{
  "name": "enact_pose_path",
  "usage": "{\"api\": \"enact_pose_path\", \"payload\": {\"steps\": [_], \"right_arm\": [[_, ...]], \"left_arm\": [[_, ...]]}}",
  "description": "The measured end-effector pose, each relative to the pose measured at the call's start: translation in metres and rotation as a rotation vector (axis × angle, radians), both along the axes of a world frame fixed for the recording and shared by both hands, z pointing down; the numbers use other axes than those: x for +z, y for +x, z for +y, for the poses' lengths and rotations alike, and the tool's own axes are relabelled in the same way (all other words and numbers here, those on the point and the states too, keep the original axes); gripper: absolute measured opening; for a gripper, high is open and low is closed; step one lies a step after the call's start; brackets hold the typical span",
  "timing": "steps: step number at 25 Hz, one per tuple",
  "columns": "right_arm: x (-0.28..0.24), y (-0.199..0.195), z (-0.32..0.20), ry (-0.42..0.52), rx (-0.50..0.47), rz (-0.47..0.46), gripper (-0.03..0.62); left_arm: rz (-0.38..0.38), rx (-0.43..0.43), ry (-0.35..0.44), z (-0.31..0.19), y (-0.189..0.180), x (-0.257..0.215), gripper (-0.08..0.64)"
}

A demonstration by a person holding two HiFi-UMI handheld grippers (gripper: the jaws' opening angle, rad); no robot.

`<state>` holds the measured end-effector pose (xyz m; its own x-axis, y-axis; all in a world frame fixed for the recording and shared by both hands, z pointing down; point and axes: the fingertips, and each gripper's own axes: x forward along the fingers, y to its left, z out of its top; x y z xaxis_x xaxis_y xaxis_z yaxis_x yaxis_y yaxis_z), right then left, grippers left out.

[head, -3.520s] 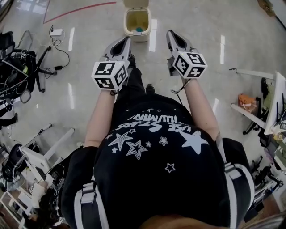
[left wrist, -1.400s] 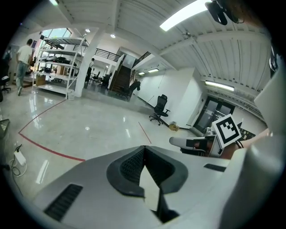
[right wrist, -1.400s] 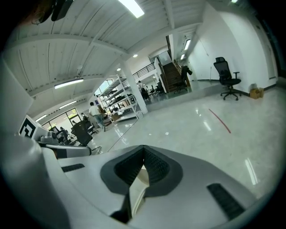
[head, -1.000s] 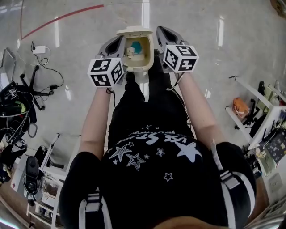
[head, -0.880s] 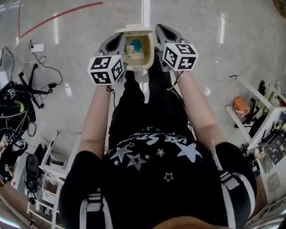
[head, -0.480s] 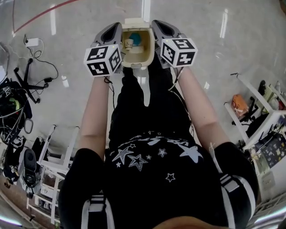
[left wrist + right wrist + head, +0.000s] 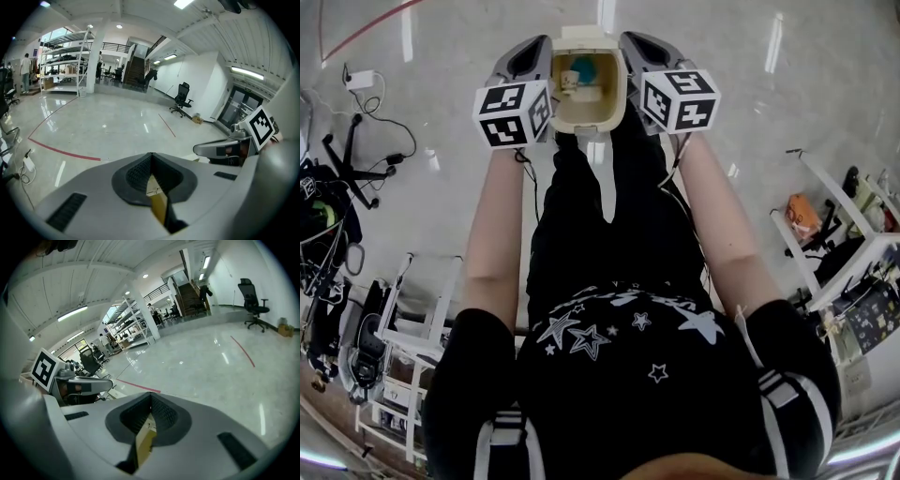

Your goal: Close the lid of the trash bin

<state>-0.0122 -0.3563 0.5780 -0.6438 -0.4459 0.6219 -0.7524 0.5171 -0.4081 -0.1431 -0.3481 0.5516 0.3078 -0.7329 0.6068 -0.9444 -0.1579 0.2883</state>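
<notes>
The beige trash bin (image 7: 581, 118) stands on the floor straight ahead of me, its lid (image 7: 585, 37) tipped back at the far side. Inside lie a blue object (image 7: 584, 69) and a small white cup (image 7: 572, 83). My left gripper (image 7: 532, 52) reaches along the bin's left side and my right gripper (image 7: 639, 44) along its right side. Neither touches the lid as far as I can see. In the left gripper view the left gripper (image 7: 151, 155) has its jaws meeting at the tip. The right gripper (image 7: 151, 393) shows the same in its own view, with nothing held.
Cables and a power strip (image 7: 357, 80) lie on the floor at left, with white racks (image 7: 412, 319) lower left. A white shelf (image 7: 839, 211) holding an orange item (image 7: 802, 214) stands at right. An office chair (image 7: 182, 97) and tall shelving (image 7: 65, 56) stand far off.
The bin, once far ahead, now sits between the two grippers. Over the last second both grippers slid further forward along its sides.
</notes>
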Motion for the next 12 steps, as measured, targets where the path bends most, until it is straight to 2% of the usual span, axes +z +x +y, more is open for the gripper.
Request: {"api": "enact_pose_path", "payload": {"steps": [12], "right_arm": [[0.002, 0.009, 0.028, -0.038, 0.021, 0.007, 0.005]], "left_arm": [[0.048, -0.037, 0.019, 0.028, 0.004, -0.001, 0.011]]}}
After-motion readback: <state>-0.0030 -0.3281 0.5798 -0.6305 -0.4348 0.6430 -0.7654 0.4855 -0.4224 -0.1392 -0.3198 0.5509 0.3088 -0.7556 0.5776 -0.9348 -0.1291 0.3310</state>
